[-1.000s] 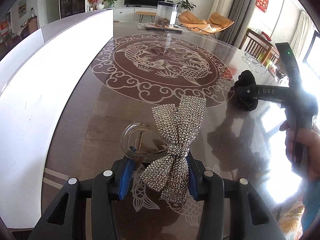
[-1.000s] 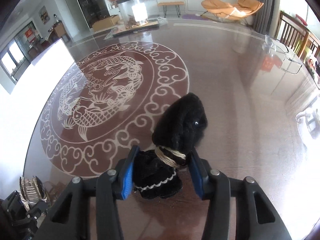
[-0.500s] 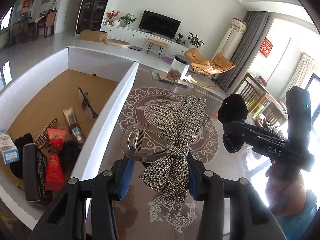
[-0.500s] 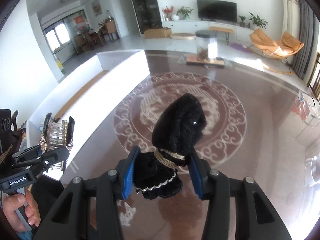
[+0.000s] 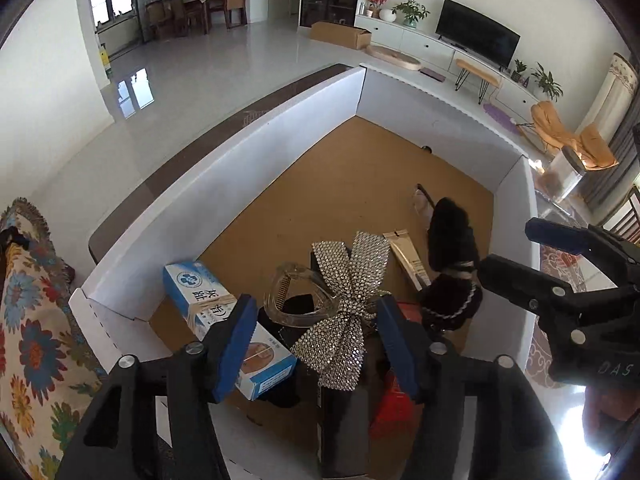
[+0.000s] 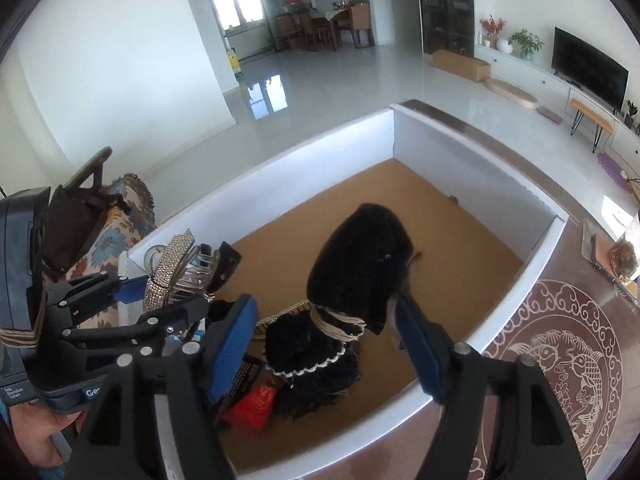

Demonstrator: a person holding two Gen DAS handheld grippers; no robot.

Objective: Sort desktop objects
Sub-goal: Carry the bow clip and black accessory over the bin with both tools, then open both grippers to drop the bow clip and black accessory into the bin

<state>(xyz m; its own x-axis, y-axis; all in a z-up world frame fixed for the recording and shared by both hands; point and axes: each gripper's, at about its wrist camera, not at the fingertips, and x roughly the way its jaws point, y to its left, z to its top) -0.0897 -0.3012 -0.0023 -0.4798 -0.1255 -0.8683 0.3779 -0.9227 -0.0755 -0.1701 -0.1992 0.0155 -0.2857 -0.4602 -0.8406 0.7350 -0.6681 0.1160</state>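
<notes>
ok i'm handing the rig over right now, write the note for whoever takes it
Left gripper: open, jaws have just been opening; rhinestone bow clip sits loose between the pads, above the white box.
Right gripper: open, jaws have just been opening; black fuzzy hair tie is free of the pads, over the box floor.
Already in the box: blue-and-white carton, red packet, glasses, tube.
Done: both pieces carried over the box and let go.
Left: pull both grippers clear, then check the table; only part of it shows.
</notes>
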